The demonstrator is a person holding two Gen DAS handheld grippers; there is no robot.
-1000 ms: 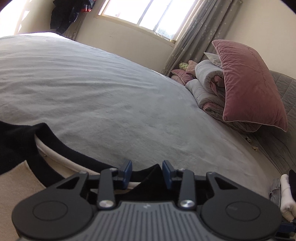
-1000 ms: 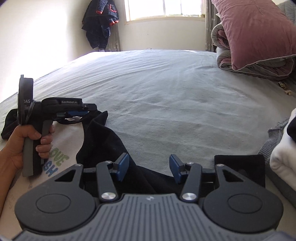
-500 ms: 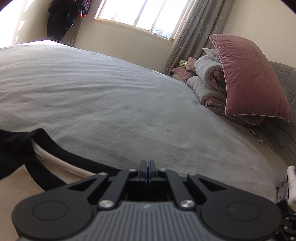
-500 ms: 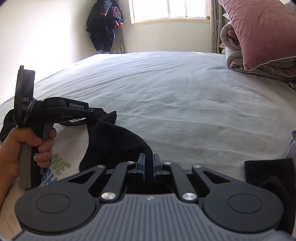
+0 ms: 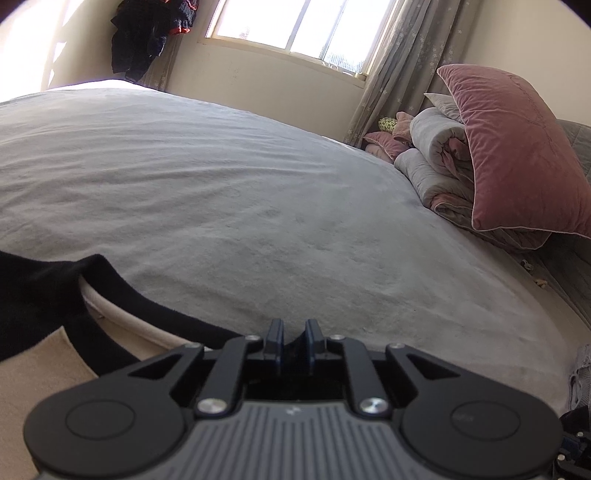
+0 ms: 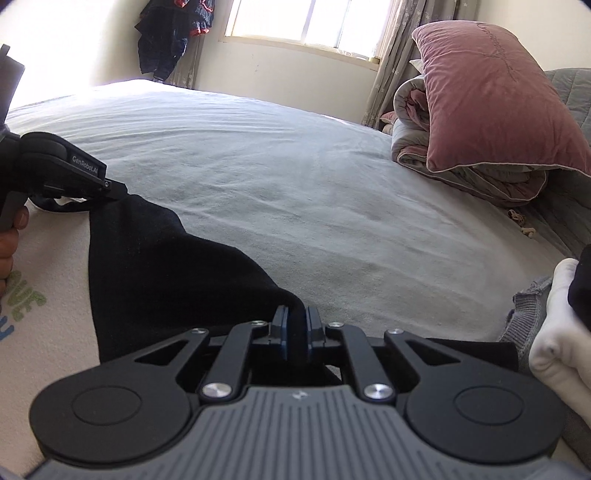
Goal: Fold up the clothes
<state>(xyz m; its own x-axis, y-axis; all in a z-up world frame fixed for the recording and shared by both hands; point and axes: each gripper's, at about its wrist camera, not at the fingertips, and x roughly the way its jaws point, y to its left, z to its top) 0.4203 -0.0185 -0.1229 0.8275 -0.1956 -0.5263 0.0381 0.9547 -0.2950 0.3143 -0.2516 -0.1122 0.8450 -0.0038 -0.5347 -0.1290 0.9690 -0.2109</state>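
Grey bed (image 5: 258, 192) across nearly all of both views, with soft creases. At its near edge, a cream shirt (image 6: 159, 277) with black sleeves, spread flat on the left and raised where gripped. At the far right, a pink pillow (image 5: 517, 147) leaning on a rolled grey quilt (image 5: 436, 162). Behind the bed, a bright window (image 5: 295, 22) with a curtain, and a dark jacket (image 5: 147, 37) hanging in the corner to its left. At the right edge of the right wrist view, a small pile (image 6: 554, 332) of white and grey clothes, just beside the shirt.

Left gripper (image 5: 294, 334) low over the shirt near the collar: jaws just been opening a little, now a narrow gap filled by a peak of black cloth, pads pressing on it. In the right wrist view, black sleeve pulled up to its tip.

Right gripper (image 6: 294, 321) at the other end of the same sleeve: jaws also just been opening slightly, narrow gap packed with black cloth, gripped.

Hand (image 6: 9, 240) around the left gripper's handle, at the left edge. Below it, green and blue letters (image 6: 26, 302) printed on the cream front, only partly seen.
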